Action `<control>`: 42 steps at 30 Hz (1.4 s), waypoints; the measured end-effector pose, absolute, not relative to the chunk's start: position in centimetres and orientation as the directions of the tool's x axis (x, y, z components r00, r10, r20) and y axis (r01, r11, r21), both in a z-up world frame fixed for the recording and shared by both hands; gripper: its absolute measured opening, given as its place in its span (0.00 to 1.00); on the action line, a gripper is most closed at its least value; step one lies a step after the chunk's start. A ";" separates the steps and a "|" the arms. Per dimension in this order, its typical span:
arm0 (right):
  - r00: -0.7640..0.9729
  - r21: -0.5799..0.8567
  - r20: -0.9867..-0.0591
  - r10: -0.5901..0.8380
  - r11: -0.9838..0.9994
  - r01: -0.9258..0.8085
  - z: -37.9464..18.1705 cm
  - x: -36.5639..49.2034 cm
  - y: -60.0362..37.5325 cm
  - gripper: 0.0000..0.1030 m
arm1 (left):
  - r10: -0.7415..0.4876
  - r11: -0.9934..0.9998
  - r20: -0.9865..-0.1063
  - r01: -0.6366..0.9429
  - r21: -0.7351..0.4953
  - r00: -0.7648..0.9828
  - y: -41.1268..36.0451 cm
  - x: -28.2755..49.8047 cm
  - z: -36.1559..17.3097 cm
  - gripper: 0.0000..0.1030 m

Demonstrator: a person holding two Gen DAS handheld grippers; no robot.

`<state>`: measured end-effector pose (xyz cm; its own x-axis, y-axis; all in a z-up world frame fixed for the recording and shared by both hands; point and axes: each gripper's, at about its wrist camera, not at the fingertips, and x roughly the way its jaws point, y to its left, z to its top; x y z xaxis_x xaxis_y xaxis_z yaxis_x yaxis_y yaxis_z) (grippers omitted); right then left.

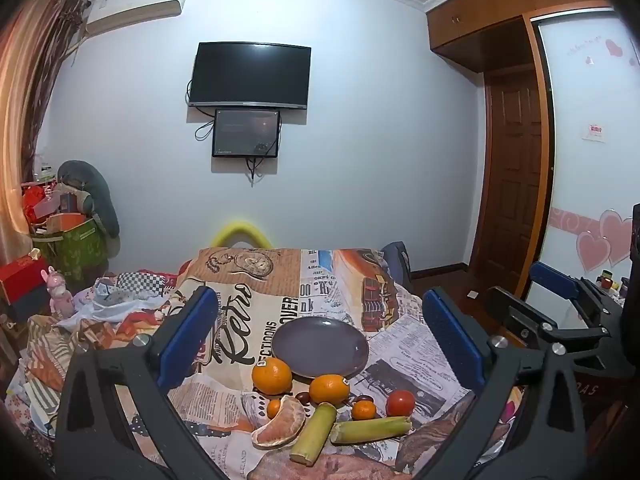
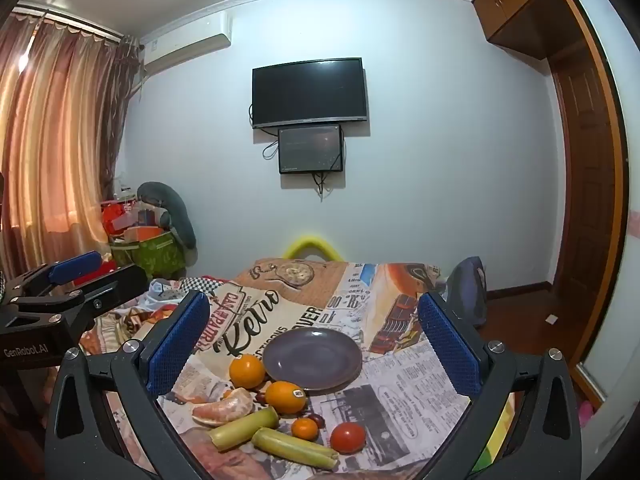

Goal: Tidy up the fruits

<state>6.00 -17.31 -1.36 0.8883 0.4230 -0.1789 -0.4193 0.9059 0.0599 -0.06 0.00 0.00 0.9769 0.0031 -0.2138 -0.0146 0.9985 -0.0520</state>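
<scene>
An empty grey plate (image 1: 320,346) (image 2: 313,358) lies on a table with a newspaper-print cloth (image 1: 404,364). In front of it lie two oranges (image 1: 272,375) (image 1: 329,389), a peeled citrus piece (image 1: 280,422), two small tangerines (image 1: 363,409), a red tomato (image 1: 400,402) and two green cane pieces (image 1: 314,432) (image 1: 370,430). My left gripper (image 1: 320,336) is open and empty above the fruit. My right gripper (image 2: 314,340) is open and empty, also above the fruit. The right gripper shows at the left view's right edge (image 1: 560,308).
The bed left of the table holds crumpled clothes (image 1: 112,304). Boxes and a green bag (image 1: 74,248) stand in the left corner. A wooden door (image 1: 512,184) and wardrobe are on the right. A dark bag (image 2: 468,284) sits beyond the table's right side.
</scene>
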 end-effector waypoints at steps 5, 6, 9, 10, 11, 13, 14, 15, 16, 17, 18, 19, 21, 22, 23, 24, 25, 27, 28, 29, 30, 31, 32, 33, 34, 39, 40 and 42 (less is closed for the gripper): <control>0.889 0.039 -0.182 0.421 0.906 -0.421 -1.3 6.0 -16.9 1.00 | 0.008 0.998 -0.217 -0.021 -0.059 0.976 0.0 -0.2 0.0 1.00; 0.889 0.040 -0.181 0.421 0.906 -0.421 -1.4 6.0 -17.0 1.00 | 0.001 0.998 -0.218 -0.014 -0.058 0.976 0.1 -0.1 0.0 1.00; 0.888 0.055 -0.180 0.424 0.905 -0.421 -1.4 5.8 -17.2 1.00 | 0.002 0.998 -0.219 -0.015 -0.058 0.976 0.0 0.0 0.1 1.00; 0.888 0.056 -0.180 0.424 0.905 -0.421 -1.3 5.8 -17.2 1.00 | 0.003 0.998 -0.220 -0.016 -0.058 0.975 0.1 0.4 -0.1 1.00; 0.888 0.058 -0.179 0.423 0.906 -0.420 -1.2 5.9 -17.2 1.00 | 0.004 0.998 -0.220 -0.017 -0.058 0.975 0.1 0.4 -0.1 1.00; 0.889 0.057 -0.177 0.422 0.906 -0.419 -1.4 5.8 -16.9 1.00 | 0.005 0.998 -0.221 -0.018 -0.057 0.975 0.1 0.5 -0.1 1.00; 0.888 0.069 -0.175 0.425 0.905 -0.420 -1.4 6.0 -17.4 1.00 | 0.001 0.998 -0.222 -0.015 -0.060 0.975 0.2 0.5 -0.4 1.00; 0.888 0.072 -0.174 0.425 0.905 -0.419 -1.4 6.0 -17.4 1.00 | 0.002 0.998 -0.223 -0.015 -0.060 0.975 0.2 0.5 -0.4 1.00; 0.889 0.073 -0.172 0.425 0.905 -0.419 -1.3 5.9 -17.4 1.00 | 0.003 0.998 -0.221 -0.016 -0.060 0.975 0.2 0.6 -0.5 1.00; 0.889 0.074 -0.171 0.425 0.905 -0.418 -1.3 5.9 -17.4 1.00 | 0.002 0.998 -0.221 -0.016 -0.061 0.975 0.3 0.4 -0.3 1.00; 0.890 0.078 -0.168 0.425 0.905 -0.418 -1.2 5.8 -17.5 1.00 | 0.002 0.998 -0.221 -0.016 -0.063 0.975 0.3 0.4 -0.3 1.00; 0.890 0.078 -0.167 0.424 0.906 -0.417 -1.2 5.7 -17.5 1.00 | 0.002 0.998 -0.220 -0.016 -0.064 0.975 0.3 0.5 -0.4 1.00; 0.892 0.080 -0.163 0.422 0.906 -0.415 -1.2 5.6 -17.6 1.00 | 0.003 0.998 -0.217 -0.018 -0.066 0.976 0.2 0.2 -0.5 1.00; 0.893 0.081 -0.161 0.421 0.907 -0.413 -1.1 5.5 -17.7 1.00 | 0.004 0.998 -0.217 -0.019 -0.065 0.976 0.2 0.2 -0.4 1.00; 0.893 0.084 -0.160 0.421 0.907 -0.412 -1.1 5.5 -17.7 1.00 | 0.006 0.998 -0.215 -0.020 -0.066 0.977 0.3 0.1 -0.3 1.00; 0.893 0.085 -0.160 0.422 0.907 -0.413 -1.1 5.5 -17.7 1.00 | 0.006 0.998 -0.213 -0.021 -0.066 0.977 0.3 0.1 -0.3 1.00; 0.893 0.087 -0.160 0.421 0.907 -0.412 -1.0 5.5 -17.8 1.00 | 0.007 0.998 -0.212 -0.022 -0.066 0.977 0.3 0.1 -0.3 1.00; 0.894 0.087 -0.159 0.419 0.908 -0.410 -1.1 5.6 -17.8 1.00 | 0.008 0.998 -0.212 -0.022 -0.067 0.977 0.3 0.1 -0.3 1.00; 0.894 0.088 -0.158 0.419 0.908 -0.409 -1.1 5.6 -17.9 1.00 | 0.008 0.997 -0.211 -0.023 -0.068 0.977 0.3 0.1 -0.3 1.00; 0.894 0.089 -0.158 0.419 0.908 -0.409 -1.1 5.5 -17.9 1.00 | 0.009 0.998 -0.211 -0.023 -0.067 0.977 0.3 0.1 -0.3 1.00; 0.894 0.089 -0.158 0.418 0.908 -0.409 -1.1 5.5 -17.9 1.00 | 0.010 0.997 -0.211 -0.024 -0.067 0.978 0.3 0.1 -0.3 1.00; 0.895 0.088 -0.158 0.418 0.908 -0.409 -1.1 5.5 -17.9 1.00 | 0.011 0.997 -0.209 -0.025 -0.067 0.978 0.3 0.1 -0.3 1.00; 0.896 0.086 -0.157 0.416 0.909 -0.407 -1.0 5.5 -17.9 1.00 | 0.011 0.997 -0.208 -0.025 -0.067 0.978 0.3 0.1 -0.3 1.00; 0.896 0.085 -0.157 0.414 0.910 -0.406 -1.0 5.5 -17.9 1.00 | 0.012 0.997 -0.207 -0.026 -0.068 0.978 0.3 0.1 -0.3 1.00; 0.897 0.085 -0.157 0.414 0.910 -0.405 -1.0 5.5 -17.9 1.00 | 0.012 0.997 -0.207 -0.026 -0.068 0.978 0.3 0.2 -0.3 1.00; 0.900 0.083 -0.160 0.406 0.914 -0.398 -1.0 5.7 -17.9 1.00 | 0.011 0.997 -0.208 -0.026 -0.068 0.978 0.4 0.1 -0.3 1.00; 0.899 0.083 -0.162 0.406 0.914 -0.398 -1.0 5.7 -17.9 1.00 | 0.011 0.997 -0.208 -0.026 -0.069 0.978 0.4 0.2 -0.3 1.00; 0.899 0.084 -0.163 0.406 0.914 -0.398 -1.0 5.6 -18.0 1.00 | 0.011 0.997 -0.207 -0.026 -0.068 0.978 0.4 0.1 -0.3 1.00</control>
